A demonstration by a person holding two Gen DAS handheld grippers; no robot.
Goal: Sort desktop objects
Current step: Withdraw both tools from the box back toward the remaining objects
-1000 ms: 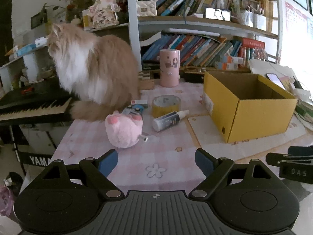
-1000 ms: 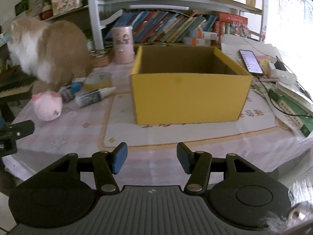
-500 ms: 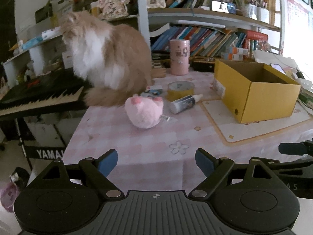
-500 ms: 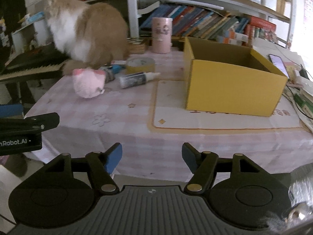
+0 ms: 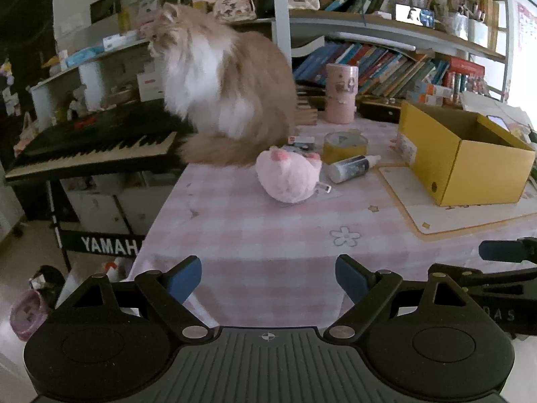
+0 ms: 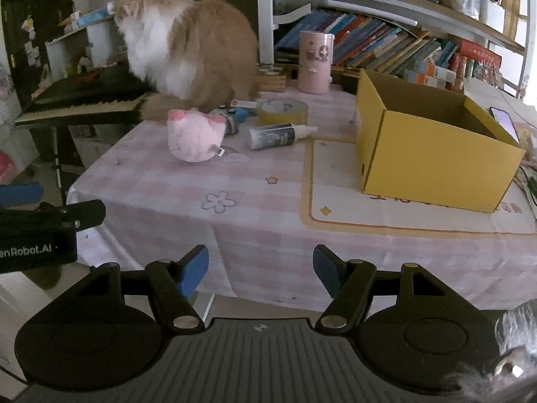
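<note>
Left wrist: pink checked tablecloth (image 5: 255, 235), bookshelves (image 5: 386, 30), perhaps a keyboard (image 5: 94, 144).

One cat (image 5: 228, 90), one plush (image 5: 288, 178), one box (image 5: 463, 161), one bottle (image 5: 352, 168)

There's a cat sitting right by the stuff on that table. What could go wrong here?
The cat sits against the pink plush toy, tape roll and spray bottle; reaching in might startle it, scattering them. The bottle lies on its side and could roll. Both hand-held grippers are open and empty, well short of the table.
</note>
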